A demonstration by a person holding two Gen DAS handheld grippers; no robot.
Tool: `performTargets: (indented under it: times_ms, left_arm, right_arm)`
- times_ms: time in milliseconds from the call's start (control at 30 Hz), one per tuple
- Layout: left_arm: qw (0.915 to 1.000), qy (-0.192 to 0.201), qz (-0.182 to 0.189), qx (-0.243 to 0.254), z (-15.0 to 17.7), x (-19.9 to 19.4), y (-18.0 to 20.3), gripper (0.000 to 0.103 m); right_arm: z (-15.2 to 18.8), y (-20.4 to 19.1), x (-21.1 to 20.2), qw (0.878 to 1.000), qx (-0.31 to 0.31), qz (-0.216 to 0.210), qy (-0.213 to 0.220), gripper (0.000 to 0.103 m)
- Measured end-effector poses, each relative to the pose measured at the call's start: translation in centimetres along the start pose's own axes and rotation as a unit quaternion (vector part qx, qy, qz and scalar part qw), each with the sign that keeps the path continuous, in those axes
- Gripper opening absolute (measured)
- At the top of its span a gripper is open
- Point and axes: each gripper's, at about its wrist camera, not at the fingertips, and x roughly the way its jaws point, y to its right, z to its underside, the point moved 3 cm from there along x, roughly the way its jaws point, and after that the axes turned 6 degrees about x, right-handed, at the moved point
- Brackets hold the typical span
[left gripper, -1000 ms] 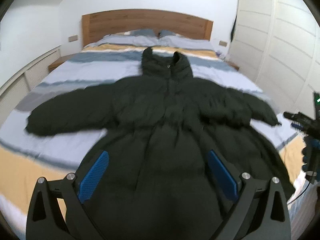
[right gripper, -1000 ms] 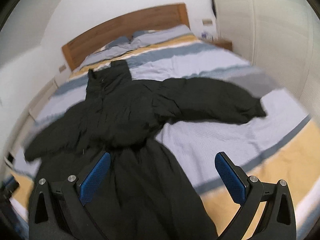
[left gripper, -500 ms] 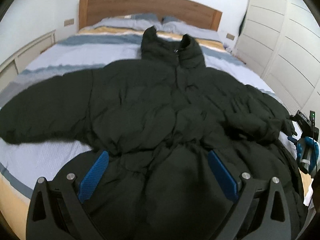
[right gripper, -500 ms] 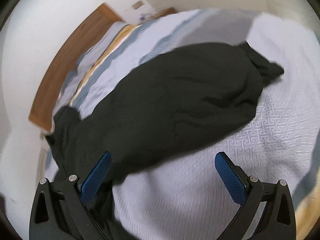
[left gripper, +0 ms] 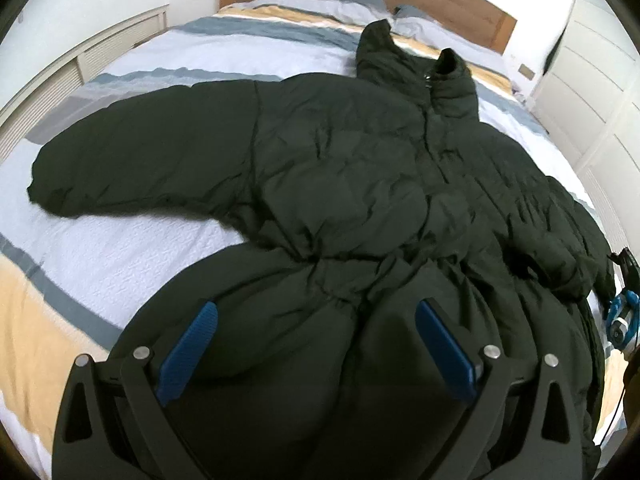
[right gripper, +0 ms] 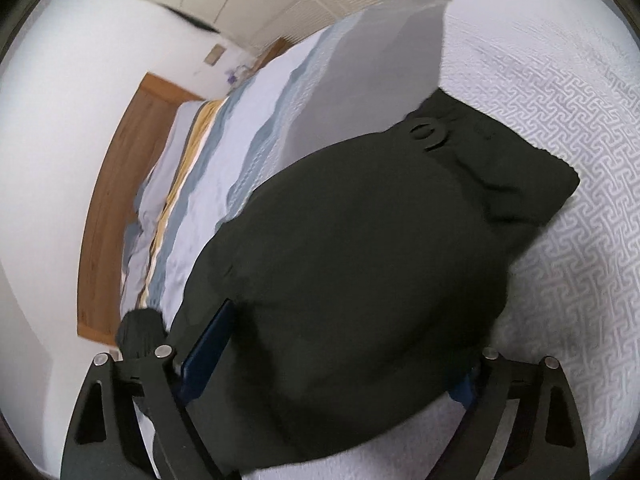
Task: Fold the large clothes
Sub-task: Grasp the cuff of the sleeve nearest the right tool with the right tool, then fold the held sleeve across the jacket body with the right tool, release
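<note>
Lying front-up on striped bed (left gripper: 120, 264): black puffer coat (left gripper: 340, 168), collar toward 12 o'clock. Left gripper (left gripper: 316, 354) wide; right gripper (right gripper: 340, 364) wide astride sleeve (right gripper: 360, 256).

Bed: your striped blue, white and yellow quilted bedspread (left gripper: 120, 264) fills mid-frame.
Headboard: brown wooden panel (left gripper: 460, 4), top.
Wardrobe: white panelled doors (left gripper: 600, 92), upper right.
</note>
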Motion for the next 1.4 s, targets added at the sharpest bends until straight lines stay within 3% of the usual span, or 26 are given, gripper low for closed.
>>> performTargets:
  times_ms: [33, 100, 200, 300, 500, 700, 867, 1100, 1400]
  left_arm:
    - [1.0, -0.003, -0.004, 0.0, 0.0, -0.2, 0.1, 0.1]
    - [0.9999, -0.01, -0.008, -0.004, 0.0, -0.8, 0.2, 0.1]
    - [0.9997, -0.016, -0.012, -0.012, -0.4, -1.9, 0.2, 0.1]
    - [0.9996, -0.013, -0.016, -0.019, -1.0, -3.2, -0.1, 0.1]
    - [0.9982, 0.009, -0.037, -0.046, -2.8, -6.0, -1.8, 0.1]
    - [0.997, 0.026, -0.025, -0.069, -4.5, -8.6, -3.7, 0.1]
    - [0.997, 0.005, -0.02, -0.075, -5.3, -9.5, -5.4, 0.1]
    - [0.9951, 0.015, -0.04, -0.089, -6.3, -11.5, -8.2, 0.1]
    - [0.9921, 0.017, -0.053, -0.112, -6.1, -12.7, -11.3, 0.1]
  right_arm:
    - [-0.3, 0.1, 0.2, 1.0, 0.011, 0.005, 0.0, 0.08]
    - [-0.3, -0.3, -0.1, 1.0, 0.015, 0.007, -0.002, 0.049]
    - [-1.0, -1.8, -0.6, 1.0, 0.004, 0.008, -0.001, 0.028]
    - [-1.0, -3.3, -2.0, 1.0, -0.012, -0.001, 0.001, 0.018]
    - [-0.3, -8.4, -4.5, 0.997, -0.074, -0.009, 0.004, 0.013]
    - [3.0, -15.0, -7.0, 0.985, -0.173, -0.023, -0.014, 0.012]
    - [8.7, -21.3, -8.8, 0.96, -0.271, -0.049, -0.048, 0.012]
    - [18.0, -27.9, -9.5, 0.922, -0.366, -0.081, -0.098, 0.012]
    - [28.0, -29.8, -8.3, 0.861, -0.482, -0.073, -0.145, 0.012]
